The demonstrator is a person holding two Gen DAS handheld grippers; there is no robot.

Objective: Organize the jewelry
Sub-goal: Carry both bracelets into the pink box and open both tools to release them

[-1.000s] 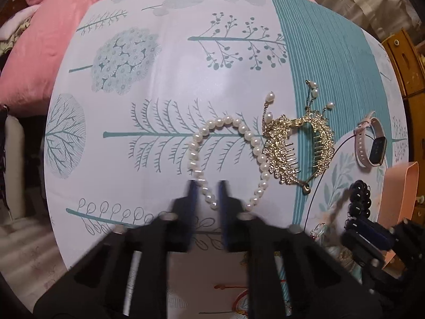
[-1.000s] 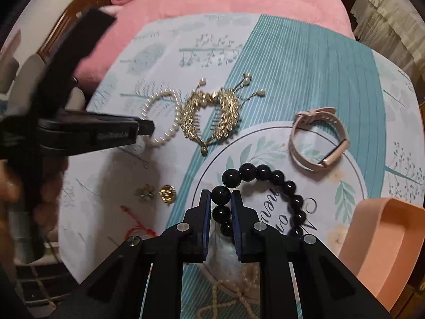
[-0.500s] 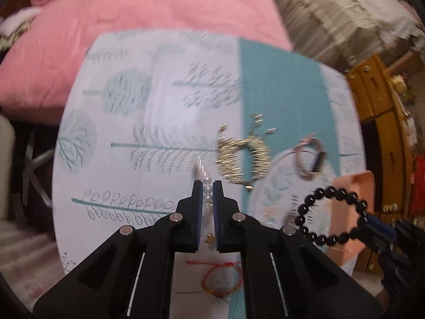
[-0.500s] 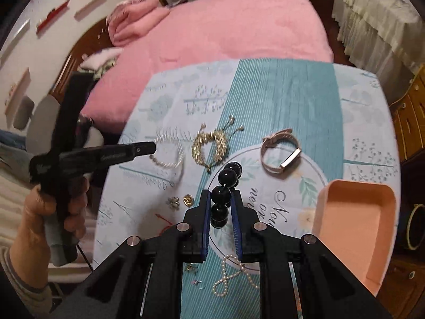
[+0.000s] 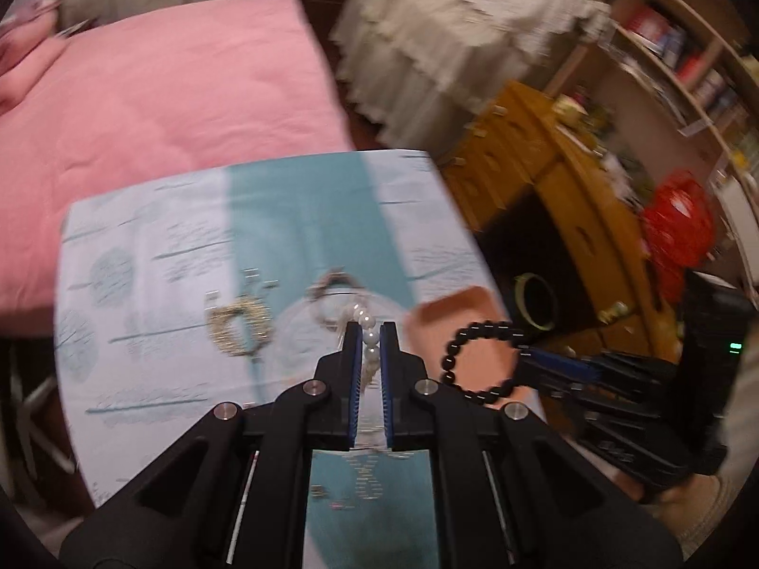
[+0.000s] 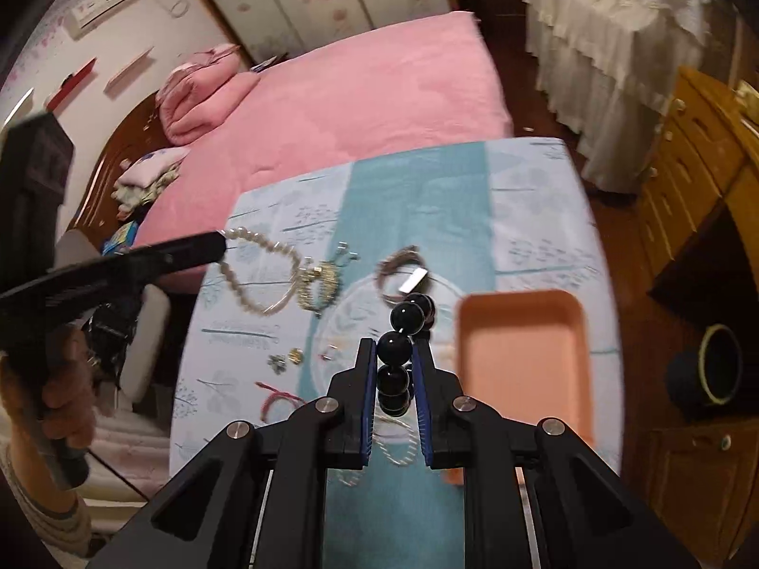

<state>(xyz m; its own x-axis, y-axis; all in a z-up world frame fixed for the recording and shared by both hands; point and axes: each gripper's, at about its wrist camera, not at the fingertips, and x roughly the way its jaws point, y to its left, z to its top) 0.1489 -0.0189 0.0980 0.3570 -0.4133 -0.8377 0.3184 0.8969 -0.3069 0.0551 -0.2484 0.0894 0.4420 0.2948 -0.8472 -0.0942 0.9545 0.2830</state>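
Note:
My left gripper (image 5: 369,339) is shut on a white pearl bracelet (image 5: 367,332) and holds it high above the table; the bracelet hangs from that gripper in the right wrist view (image 6: 258,279). My right gripper (image 6: 393,358) is shut on a black bead bracelet (image 6: 396,348), which hangs as a ring over the tray in the left wrist view (image 5: 479,362). A peach tray (image 6: 522,355) lies on the table at the right. A gold hair comb (image 6: 320,284) and a pink watch (image 6: 403,270) lie on the patterned cloth.
A red string bracelet (image 6: 280,398), small gold earrings (image 6: 287,360) and a thin pearl chain (image 6: 393,445) lie near the table's front. A pink bed (image 6: 356,95) is behind the table. Wooden drawers (image 6: 697,166) stand to the right.
Both grippers have lifted their bracelets off the table and risen high. The left gripper has swung right, toward the tray. The views are now much farther from the cloth.

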